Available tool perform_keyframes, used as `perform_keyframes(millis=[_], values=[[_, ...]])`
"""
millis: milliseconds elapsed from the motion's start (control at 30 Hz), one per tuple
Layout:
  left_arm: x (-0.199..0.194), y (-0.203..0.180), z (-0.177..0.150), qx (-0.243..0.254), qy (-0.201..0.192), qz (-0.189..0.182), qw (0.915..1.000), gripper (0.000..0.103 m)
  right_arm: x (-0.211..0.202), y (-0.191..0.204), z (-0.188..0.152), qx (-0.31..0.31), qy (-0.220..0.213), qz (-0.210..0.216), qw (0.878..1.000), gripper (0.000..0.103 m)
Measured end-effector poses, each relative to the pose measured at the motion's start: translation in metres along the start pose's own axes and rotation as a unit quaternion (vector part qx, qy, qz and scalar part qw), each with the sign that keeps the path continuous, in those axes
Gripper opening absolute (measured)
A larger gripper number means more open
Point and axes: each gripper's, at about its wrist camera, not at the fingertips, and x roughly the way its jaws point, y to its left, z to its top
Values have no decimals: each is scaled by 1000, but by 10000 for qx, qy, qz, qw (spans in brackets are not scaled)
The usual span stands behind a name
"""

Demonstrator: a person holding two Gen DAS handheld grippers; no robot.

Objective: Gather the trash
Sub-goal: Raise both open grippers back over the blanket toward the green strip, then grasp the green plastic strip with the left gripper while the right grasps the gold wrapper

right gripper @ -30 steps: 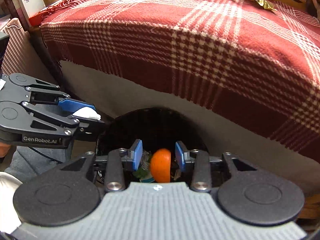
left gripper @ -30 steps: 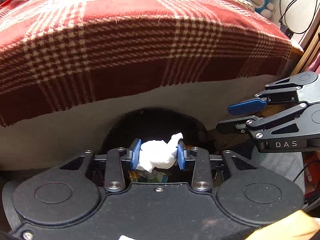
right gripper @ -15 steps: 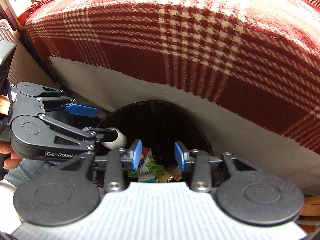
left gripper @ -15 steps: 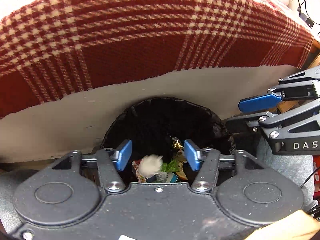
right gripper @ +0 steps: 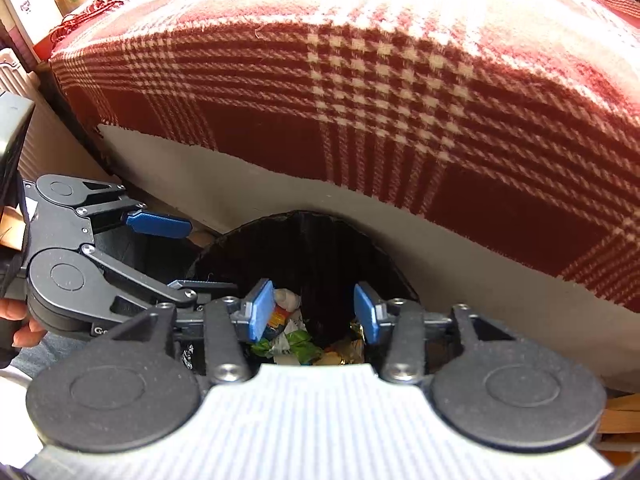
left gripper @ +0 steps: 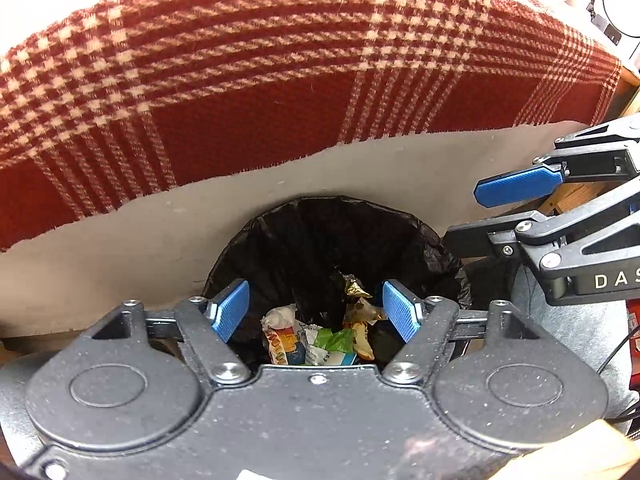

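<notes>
Black-lined trash bin (left gripper: 332, 240) on the floor, close against the grey side of a bed under a red plaid blanket (left gripper: 280, 80). Inside, at the bottom: a crumpled white tissue (left gripper: 280, 317), colourful snack wrappers (left gripper: 320, 346), a scrap of gold foil (left gripper: 354, 286), green plastic and yellowish peel-like bits. Same heap seen from the right wrist view, tissue (right gripper: 287, 299) at its left edge.

Left gripper (left gripper: 316, 312) angled steeply down over the bin mouth, jaws just opened wide, blue pads well apart, nothing between them; only trash far below showing through the gap. Right gripper (right gripper: 315, 312) likewise tipped down over the bin from the other side, jaws just opened to a moderate gap, holding nothing. Both grippers close together above the rim, each visible side-on in the other's view. Bare fingertips (right gripper: 24, 334) of a hand wrapped round the left gripper's handle.
</notes>
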Motion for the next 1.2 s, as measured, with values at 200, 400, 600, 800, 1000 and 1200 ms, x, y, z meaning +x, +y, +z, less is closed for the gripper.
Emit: perform_keyframes(millis=[200,400,600,800,1000,1200], values=[[-23,1,6,-3,-236,-14,9997,72,-20,4,3,-73,-295,98,9995,66],[-75,16,32,-163,-883,-259,9956,75,-63,-1,18,-36,-1025,264,9944,77],[-132,40,72,-486,-2027,-414,9772,88,-114,-19,55,23,-2138,72,9768,90],[-141,63,121,-734,-2601,79,9627,93,-126,-44,101,220,-3057,-799,9485,103],[-120,102,185,-1108,-2912,584,9484,93,-103,-91,146,788,-3410,-1283,9279,103],[-81,146,253,-1837,-2870,919,9356,93,-73,-122,185,616,-3385,-1838,9208,103]])
